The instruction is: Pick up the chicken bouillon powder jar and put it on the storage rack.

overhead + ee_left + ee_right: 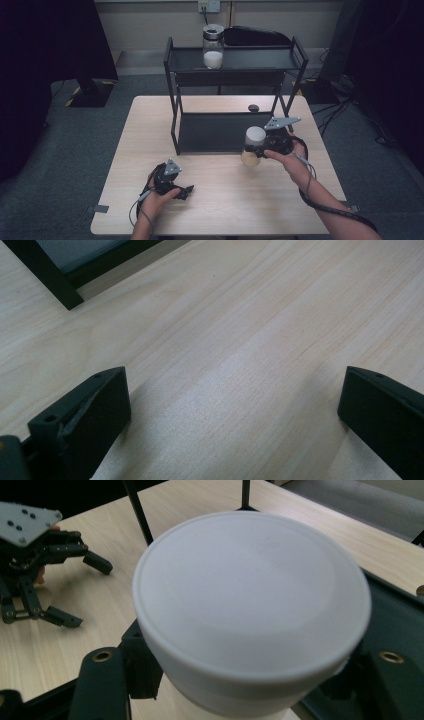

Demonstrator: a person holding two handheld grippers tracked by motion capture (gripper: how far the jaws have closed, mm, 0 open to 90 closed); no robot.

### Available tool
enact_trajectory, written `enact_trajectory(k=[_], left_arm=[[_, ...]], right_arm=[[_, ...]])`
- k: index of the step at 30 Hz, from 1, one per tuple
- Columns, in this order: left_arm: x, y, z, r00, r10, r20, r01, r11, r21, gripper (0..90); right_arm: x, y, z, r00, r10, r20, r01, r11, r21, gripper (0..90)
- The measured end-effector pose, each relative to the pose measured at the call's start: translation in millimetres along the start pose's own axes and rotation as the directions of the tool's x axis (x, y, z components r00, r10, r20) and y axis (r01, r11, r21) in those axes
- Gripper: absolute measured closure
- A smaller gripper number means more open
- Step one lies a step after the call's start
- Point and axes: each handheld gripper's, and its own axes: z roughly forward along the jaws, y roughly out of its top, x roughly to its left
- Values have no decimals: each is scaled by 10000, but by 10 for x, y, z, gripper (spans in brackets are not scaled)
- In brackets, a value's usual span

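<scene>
We are holding a jar (251, 146) in the right gripper (261, 146), its jaws clamped on the neck just under the white lid (252, 592); the jar is hanging clear of the table (220, 200) at about four o'clock from the table's centre, just in front of the black shelf rack's (175, 107) lower tier. The right hand (292, 160) is wrapping the gripper's body from behind, the grey plate riding on top.

Out at seven o'clock, we are resting the left gripper (184, 191) low over the bare wood, its jaws standing wide apart with nothing between them.

Farther out, at twelve o'clock, a second jar (213, 46) with a dark lid is standing on the rack's top tier, white powder filling its lower part. A small dark disc (253, 107) is lying on the table behind the rack.

As we are reading it, the pickup is done and the carry is under way; what is left is setting this jar down on the rack, probably beside its twin, and letting go.

The jar in hand is looking clear-walled and round, with a pale, creamy filling low inside. From the right gripper view, its lid is broad, smooth, matte white and slightly domed, with a raised rim.
</scene>
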Motion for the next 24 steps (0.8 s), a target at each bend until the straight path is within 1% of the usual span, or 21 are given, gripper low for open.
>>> enact_trajectory(k=[3,7,10,12,24], left_arm=[[0,-1,0,10000,-5,-1,5,10000,-4,0],[-1,-1,0,10000,-12,-2,12,10000,-7,0],[-2,-2,1,10000,-21,-2,21,10000,-14,0],[-1,-1,0,10000,-11,-3,11,10000,-8,0],[-1,-1,1,10000,-14,-1,14,10000,-9,0]], right_arm=[[-9,103,-24,9999,-111,52,111,9999,30,349],[-43,236,-55,9999,-129,2,129,9999,26,349],[-67,350,-80,9997,-241,-20,241,9997,84,349],[-98,420,-97,9998,-173,-101,174,9998,101,349],[-139,771,-242,9994,-326,89,326,9995,-47,349]])
